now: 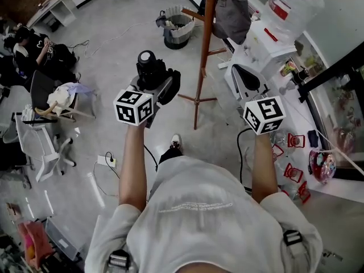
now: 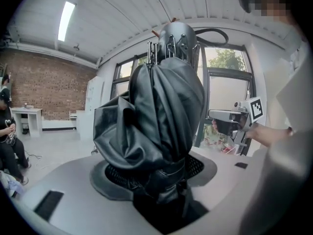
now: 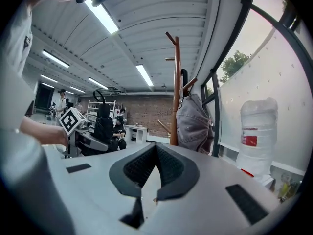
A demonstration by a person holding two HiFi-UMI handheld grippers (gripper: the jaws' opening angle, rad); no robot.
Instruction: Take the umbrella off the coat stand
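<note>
Clamped in the left tongs: black folded umbrella, gripped low on the bundle, pads biting into bunched fabric around a closure band. Far end pointing up and away from the tongs, with rib tips gathered there and a cord loop beside them. Probably the handle end, though hard to confirm.

Seen from the head view, held out in front of the body, left of the coat stand and apart from it, touching no peg. Judged already free of the stand.

Right tongs closed tip to tip, nothing between them, aimed toward the stand. Only a grey bag hanging on the pegs in view.

Handling, as judgement:
- Likely light; compact type, easily carried by one pair of tongs.
- Soft and slippery outside: loose, shiny canopy cloth, liable to slide over the stiff core under a weak squeeze.
- Stiff inside: shaft and ribs, but thin ribs likely to bend if crushed.
- Best hold across the banded middle, where the cloth is cinched tight to the shaft, as here. Worse near the puffed folds higher up.
- Risk of the loop snagging on a peg if swung back near the stand.
</note>
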